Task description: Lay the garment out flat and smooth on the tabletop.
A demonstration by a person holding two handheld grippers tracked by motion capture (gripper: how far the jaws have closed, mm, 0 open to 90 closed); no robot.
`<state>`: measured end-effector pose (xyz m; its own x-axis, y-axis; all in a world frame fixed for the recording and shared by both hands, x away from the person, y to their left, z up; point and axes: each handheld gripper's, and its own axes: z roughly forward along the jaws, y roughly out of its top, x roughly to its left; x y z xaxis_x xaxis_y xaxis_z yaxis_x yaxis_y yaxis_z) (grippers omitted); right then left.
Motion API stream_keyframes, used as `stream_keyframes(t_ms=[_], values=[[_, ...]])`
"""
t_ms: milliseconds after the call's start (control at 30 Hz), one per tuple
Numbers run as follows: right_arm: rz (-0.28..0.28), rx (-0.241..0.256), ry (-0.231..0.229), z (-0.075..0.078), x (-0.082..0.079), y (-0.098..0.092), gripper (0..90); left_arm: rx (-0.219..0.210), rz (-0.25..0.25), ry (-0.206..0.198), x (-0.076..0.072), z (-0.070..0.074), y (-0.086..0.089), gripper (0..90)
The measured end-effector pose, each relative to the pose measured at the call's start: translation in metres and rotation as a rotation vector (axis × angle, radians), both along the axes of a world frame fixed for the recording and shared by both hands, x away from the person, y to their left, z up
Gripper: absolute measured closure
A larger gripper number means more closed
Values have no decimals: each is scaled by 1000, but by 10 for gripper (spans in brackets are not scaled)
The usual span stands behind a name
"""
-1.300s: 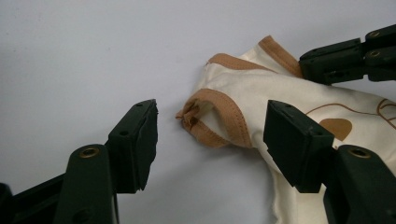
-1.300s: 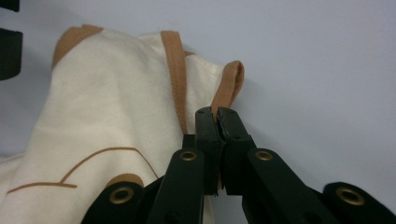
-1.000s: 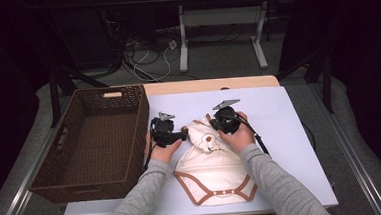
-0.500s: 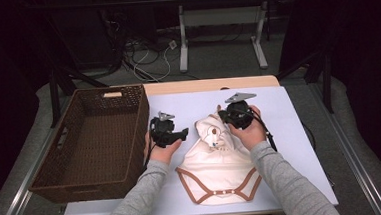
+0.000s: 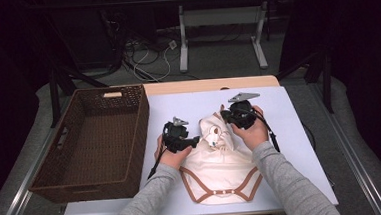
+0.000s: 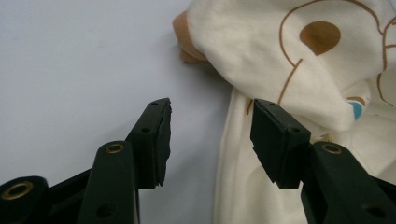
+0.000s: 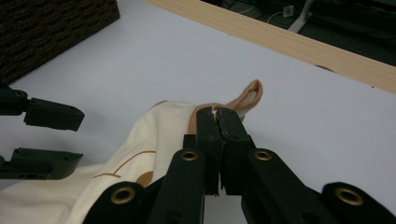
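White tabletop (image 5: 289,116), wicker basket (image 5: 95,143) at frame left | cream bodysuit (image 5: 219,166), brown trim, animal print, lies centre-bottom, top folded over | right gripper (image 7: 216,116) clamped on its brown neck edge | left gripper (image 6: 210,123) jaws apart beside the fabric.

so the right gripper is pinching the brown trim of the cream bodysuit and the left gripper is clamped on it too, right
Not quite: the left gripper is open, with the cream bodysuit lying beyond its jaws, as the left gripper view shows. The right gripper does pinch the brown trim.
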<state>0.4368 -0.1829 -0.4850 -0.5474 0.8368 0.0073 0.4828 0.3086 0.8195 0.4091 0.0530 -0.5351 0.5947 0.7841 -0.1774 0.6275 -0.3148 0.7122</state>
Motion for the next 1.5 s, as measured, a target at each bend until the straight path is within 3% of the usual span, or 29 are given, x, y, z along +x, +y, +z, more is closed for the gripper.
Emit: stream_keyframes(t_ms=[333,500,600,767,1033,1133,1500], values=[[-5,-9,14,-4,2,2,881,26,-22,39,3,-16,-13,579],[3,-7,10,-4,0,4,881,52,-26,49,3,-19,-13,776],[8,-4,11,-4,-1,3,881,43,-25,26,1,-15,-9,877],[26,7,-4,-2,-10,-1,881,15,-20,-11,-8,-5,0,890],[75,48,-28,1,-36,-6,881,23,-69,-63,-25,3,5,891],[100,60,-56,4,-47,-5,881,23,-81,-83,-31,7,8,891],[164,82,-86,3,-93,-6,881,3,-122,-101,-58,7,21,890]])
